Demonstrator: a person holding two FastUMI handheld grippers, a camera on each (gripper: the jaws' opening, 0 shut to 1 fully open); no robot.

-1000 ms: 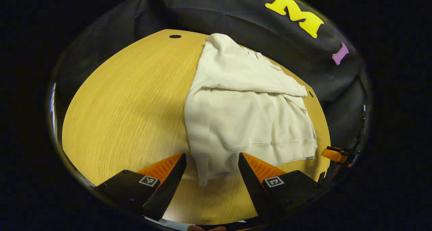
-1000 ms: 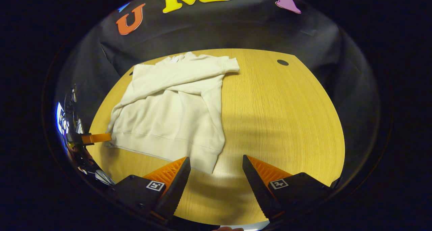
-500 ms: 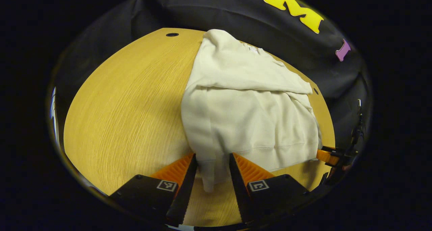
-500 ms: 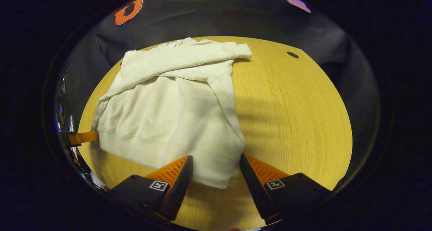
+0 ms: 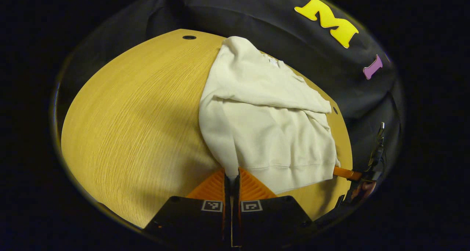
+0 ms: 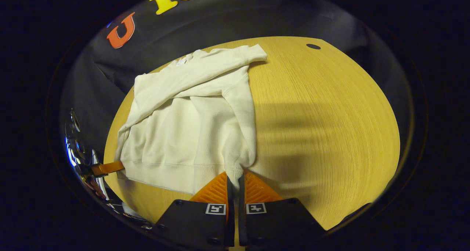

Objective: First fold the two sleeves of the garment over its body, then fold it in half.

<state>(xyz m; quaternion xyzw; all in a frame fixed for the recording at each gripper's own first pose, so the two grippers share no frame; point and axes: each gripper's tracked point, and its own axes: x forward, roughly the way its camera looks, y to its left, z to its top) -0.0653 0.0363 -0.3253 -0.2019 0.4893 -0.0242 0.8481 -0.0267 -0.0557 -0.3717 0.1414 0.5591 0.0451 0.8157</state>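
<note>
Table [image 5: 128, 115] bare leftward — left gripper [image 5: 231, 178], right gripper [image 6: 235, 179] pinch garment [image 5: 264, 133] hem corners

Both the left gripper [image 5: 231, 177] and right gripper [image 6: 235, 177] have closed their jaws on the garment's [image 5: 264, 133] hem corners.

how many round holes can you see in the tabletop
2. One hole sits at the table's far edge on the left gripper's side, one hole at the far edge just past the sweatshirt; cloth may hide others.
</note>
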